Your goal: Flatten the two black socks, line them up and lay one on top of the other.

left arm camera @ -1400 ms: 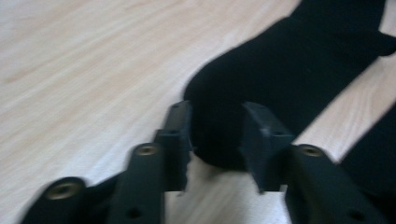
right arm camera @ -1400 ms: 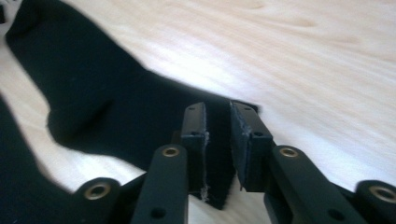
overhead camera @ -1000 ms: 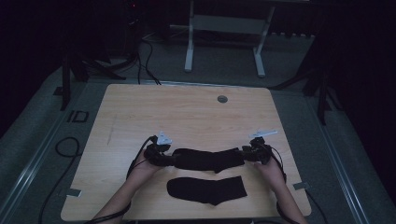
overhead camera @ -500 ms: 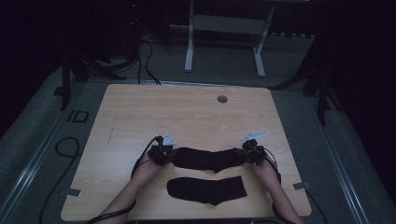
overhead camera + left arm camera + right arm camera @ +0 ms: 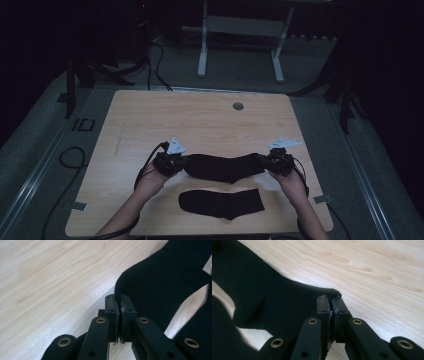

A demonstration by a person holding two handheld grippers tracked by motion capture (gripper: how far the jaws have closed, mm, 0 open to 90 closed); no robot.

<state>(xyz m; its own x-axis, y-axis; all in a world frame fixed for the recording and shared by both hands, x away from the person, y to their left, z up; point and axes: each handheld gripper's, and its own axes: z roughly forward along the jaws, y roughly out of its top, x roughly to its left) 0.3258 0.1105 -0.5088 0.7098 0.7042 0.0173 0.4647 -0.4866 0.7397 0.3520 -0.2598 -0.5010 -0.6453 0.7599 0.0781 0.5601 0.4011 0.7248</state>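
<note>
We hold the far sock (image 5: 222, 167) pinched by left gripper (image 5: 176, 164) and right gripper (image 5: 270, 163), jaws closed on its ends; near sock (image 5: 221, 203) waits on the bench (image 5: 150, 120).

Dim lab or studio space: lone wooden table (image 5: 150, 120) on grey carpet, floor cables (image 5: 155, 55), white stand frame (image 5: 240, 45) behind.

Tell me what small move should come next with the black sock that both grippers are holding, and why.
Probably carry it toward the person and lower it onto the other sock. The left gripper and right gripper are each clamped on an end of the held sock, which sags slightly between them just beyond the flat one, so the two look ready to be stacked as a pair.
</note>
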